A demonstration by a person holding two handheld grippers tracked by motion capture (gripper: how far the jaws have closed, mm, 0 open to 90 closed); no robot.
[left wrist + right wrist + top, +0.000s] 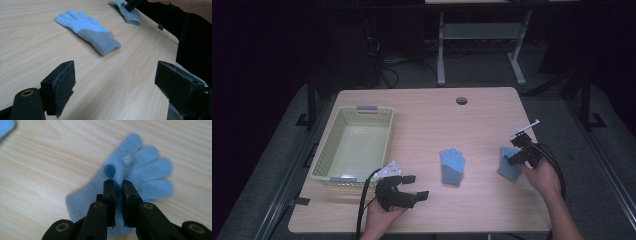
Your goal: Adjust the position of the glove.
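Two light blue knitted gloves lie flat on the wooden table point(422, 120). One glove point(452, 166) point(87, 30) rests near the middle, fingers pointing away from me. My left gripper point(417, 186) point(115, 82) hovers open near the front edge, left of that glove, with nothing between its fingers. The other glove point(508, 167) point(131, 16) point(147, 170) is at the right. My right gripper point(514, 159) point(118, 186) is down on it, its jaws pinched together on the fabric of the palm.
A pale green plastic basket point(324, 150) stands empty on the table's left side. A round cable hole point(461, 100) sits near the far edge. Beyond the table are dark floor and a white desk frame point(441, 55).
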